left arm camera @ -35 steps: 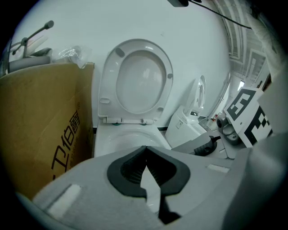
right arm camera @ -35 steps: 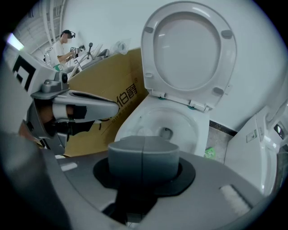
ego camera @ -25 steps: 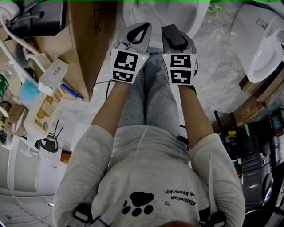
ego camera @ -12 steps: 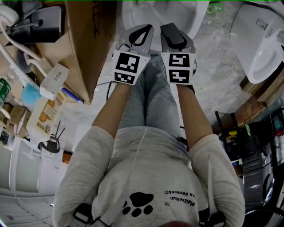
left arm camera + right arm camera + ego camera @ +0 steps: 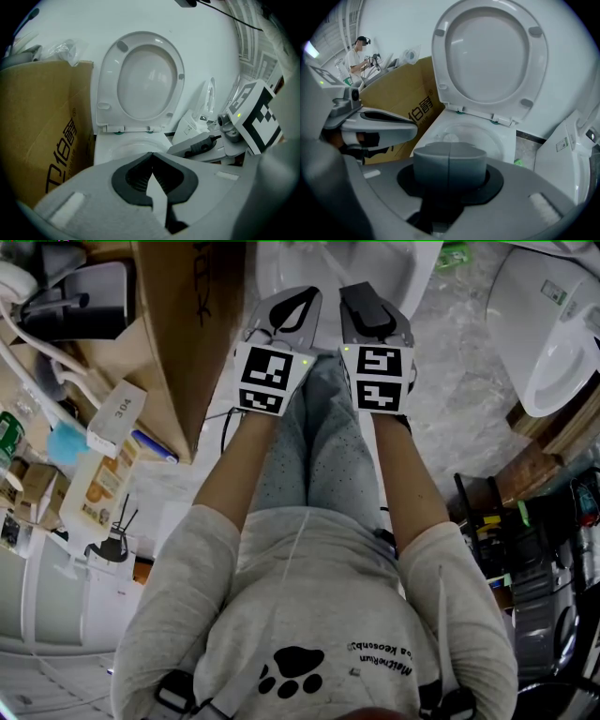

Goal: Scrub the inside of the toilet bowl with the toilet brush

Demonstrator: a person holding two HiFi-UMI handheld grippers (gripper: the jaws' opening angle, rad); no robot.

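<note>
Almost nothing has shifted in the last second: left gripper (image 5: 151, 159) and right gripper (image 5: 450, 154), both clenched empty, hang side by side just short of the open toilet bowl (image 5: 492, 136), so the toilet brush, perhaps the blue-headed stick (image 5: 64, 442) far left, remains unfetched.

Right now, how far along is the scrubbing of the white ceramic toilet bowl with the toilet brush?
Done: the white plastic toilet seat stands raised, leaving the white ceramic toilet bowl open. In hand: nothing; the left gripper and right gripper are both shut and empty, side by side before the bowl. Left: picking up a toilet brush, which neither gripper holds, and all the scrubbing.
</note>
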